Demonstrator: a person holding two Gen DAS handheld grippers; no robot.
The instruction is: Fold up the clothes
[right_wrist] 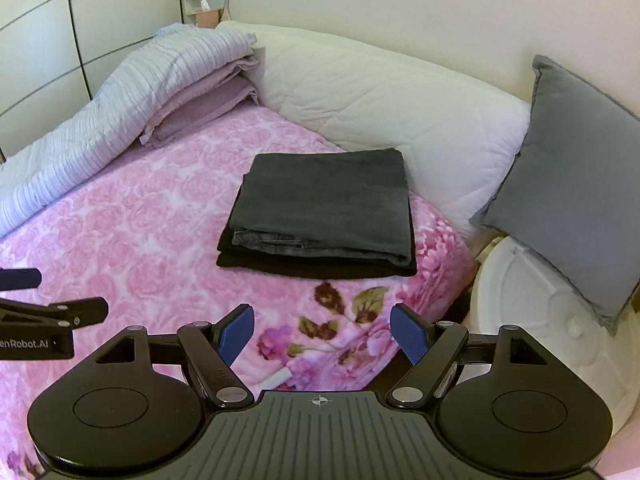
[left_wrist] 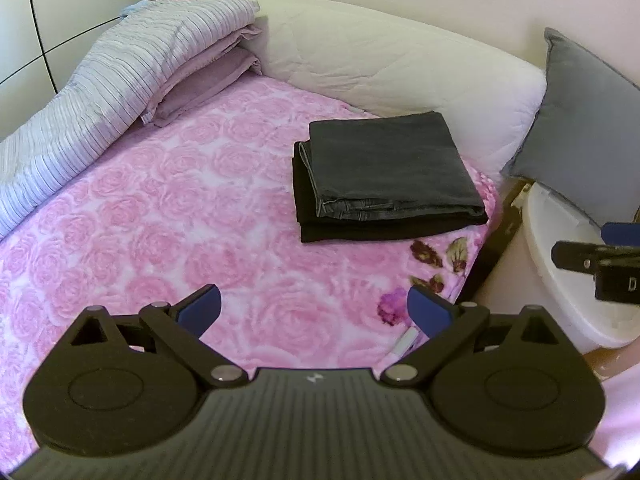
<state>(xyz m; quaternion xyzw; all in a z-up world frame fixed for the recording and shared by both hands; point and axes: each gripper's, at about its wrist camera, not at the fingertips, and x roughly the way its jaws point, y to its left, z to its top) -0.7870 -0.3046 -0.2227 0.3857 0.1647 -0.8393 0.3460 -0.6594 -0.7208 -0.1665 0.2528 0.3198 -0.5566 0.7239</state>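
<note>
The folded dark clothes point(left_wrist: 384, 176) are found stacked on the pink rose-patterned blanket point(left_wrist: 160, 220), toward its far right part, near the right edge of the bed. The stack consists of grey jeans laid on a black garment; the black one shows along the left and near sides.

Beyond the stack, a white quilted pillow point(left_wrist: 380, 60) is set along the wall, touching or just beside the far edge of the stack. To the far left, a striped lilac duvet point(left_wrist: 100, 92) is heaped over folded mauve bedding point(left_wrist: 212, 76), well apart from the clothes. At the right, a grey cushion point(left_wrist: 580, 128) is propped upright over a white plastic container point(left_wrist: 560, 264) standing beside the bed. A small white object point(left_wrist: 404, 344), too small to be identified, lies on the blanket at the near right edge.

The left gripper point(left_wrist: 314, 312) is held above the near blanket with its blue pads spread apart and nothing between them. The right gripper point(right_wrist: 322, 334) is likewise spread wide and empty, over the flowered border of the blanket point(right_wrist: 332, 320). Neither is in contact with the clothes.

The middle and left of the blanket are unobstructed. Room to the right of the stack is limited by the bed edge, the container and the cushion.
</note>
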